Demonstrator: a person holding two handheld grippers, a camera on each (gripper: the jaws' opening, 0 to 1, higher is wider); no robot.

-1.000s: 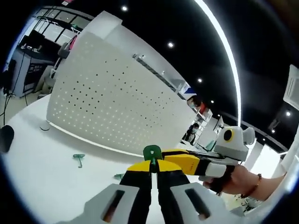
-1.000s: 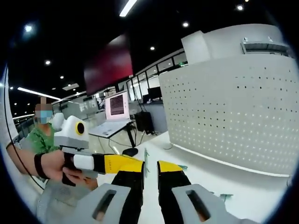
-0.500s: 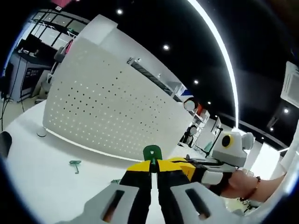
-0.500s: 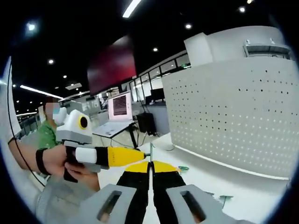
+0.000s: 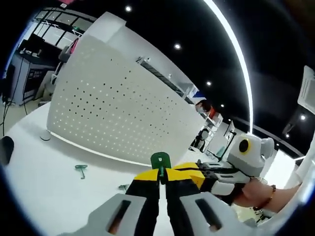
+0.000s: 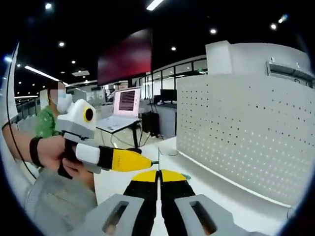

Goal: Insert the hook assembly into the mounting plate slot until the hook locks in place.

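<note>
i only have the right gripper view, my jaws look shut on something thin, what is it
Observer: In the left gripper view, the left hand-held gripper pinches a green hook with a round head.
Operator: are there any more hooks lying around
Observer: Yes, another green hook lies on the white table, in front of the pegboard.
Operator: is anything at the far end of the table
Observer: A small round white object sits by the pegboard's lower corner.
</note>
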